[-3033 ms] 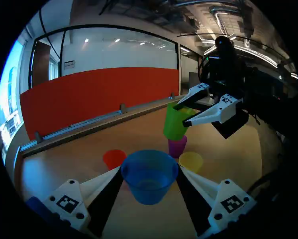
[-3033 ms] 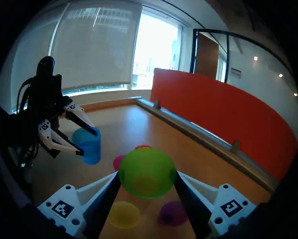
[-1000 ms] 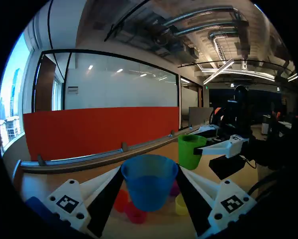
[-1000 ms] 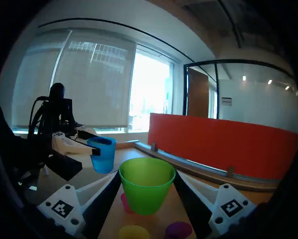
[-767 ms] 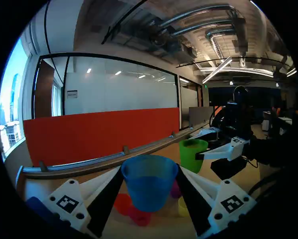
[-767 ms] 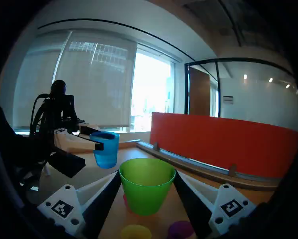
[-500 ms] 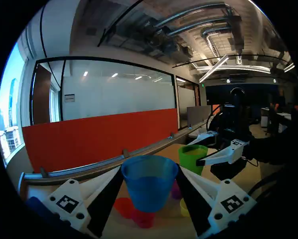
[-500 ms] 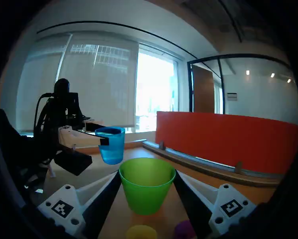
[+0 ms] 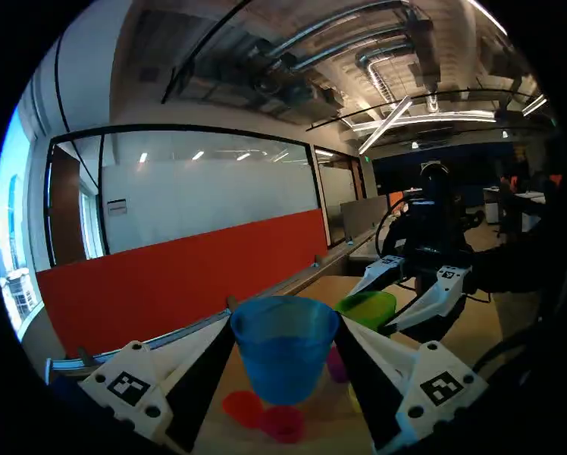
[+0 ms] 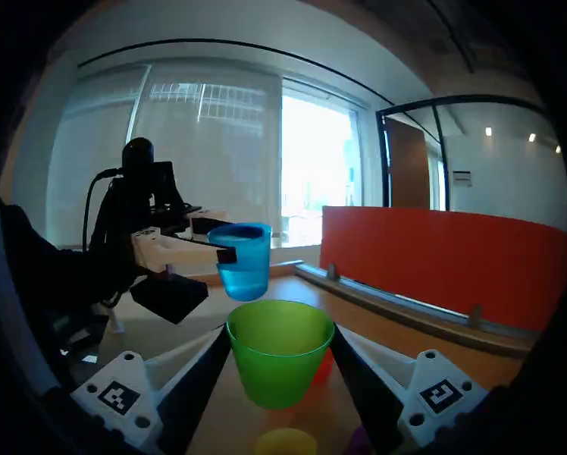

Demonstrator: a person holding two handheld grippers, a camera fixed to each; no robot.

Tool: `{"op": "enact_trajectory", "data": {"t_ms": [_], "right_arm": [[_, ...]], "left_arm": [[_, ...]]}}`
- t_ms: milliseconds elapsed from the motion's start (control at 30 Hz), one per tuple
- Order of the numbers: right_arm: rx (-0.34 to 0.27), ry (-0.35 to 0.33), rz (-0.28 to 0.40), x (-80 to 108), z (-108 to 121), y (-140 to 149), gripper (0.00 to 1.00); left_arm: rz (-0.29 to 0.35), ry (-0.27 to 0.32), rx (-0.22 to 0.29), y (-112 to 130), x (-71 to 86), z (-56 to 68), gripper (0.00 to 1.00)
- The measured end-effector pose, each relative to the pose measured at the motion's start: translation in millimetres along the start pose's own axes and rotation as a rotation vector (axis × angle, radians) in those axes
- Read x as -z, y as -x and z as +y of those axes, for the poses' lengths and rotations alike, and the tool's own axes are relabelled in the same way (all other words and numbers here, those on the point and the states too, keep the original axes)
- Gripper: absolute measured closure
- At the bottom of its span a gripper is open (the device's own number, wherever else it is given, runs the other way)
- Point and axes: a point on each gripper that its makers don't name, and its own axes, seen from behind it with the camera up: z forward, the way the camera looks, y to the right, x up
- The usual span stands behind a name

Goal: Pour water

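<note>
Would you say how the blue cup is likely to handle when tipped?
The blue cup looks like thin translucent plastic, so it probably flexes when squeezed. It appears partly filled, so likely bottom-heavy and may slosh. Its smooth tapered wall could slip between the fingers.

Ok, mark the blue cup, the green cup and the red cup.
blue cup (image 9: 285, 364), left gripper view, front wall.
green cup (image 10: 280, 371), right gripper view, front wall.
red cup (image 9: 242, 406), left gripper view, rim.

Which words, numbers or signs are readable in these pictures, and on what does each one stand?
None can be read.
Wall sign: too small to read.
Square markers on the fingers: black-and-white patterns, no letters.
</note>
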Motion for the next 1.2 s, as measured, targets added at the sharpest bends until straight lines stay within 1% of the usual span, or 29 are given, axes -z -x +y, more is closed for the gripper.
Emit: {"op": "enact_trajectory", "data": {"t_ms": [200,367,600,800,1000,1200], "right_arm": [[0.003,-0.045,0.002,-4.6,-12,-1,0.06],[0.006,-0.07,0.002,-7.8,-18,-1,0.06],[-0.004,-0.111,0.004,-8.7,-26,-3,0.06],[-0.002,-0.133,0.003,-7.8,-30,-3,0.06],[0.007,-0.158,-0.007,-8.3,-39,-1,0.06],[0.013,-0.169,-0.013,-11.2,-44,0,0.06]], "left_arm": [[0.007,0.014,-0.058,-7,-4.3,0.5,0.12],[0.013,0.017,-0.106,-11,-7.4,0.7,0.12],[0.035,0.038,-0.17,-20,-11.4,7.2,0.12],[0.048,0.029,-0.216,-31,-15.6,4.3,0.12],[0.069,0.016,-0.264,-45,-16.9,0.6,0.12],[0.082,0.016,-0.311,-52,-17.0,-0.1,0.12]]}}
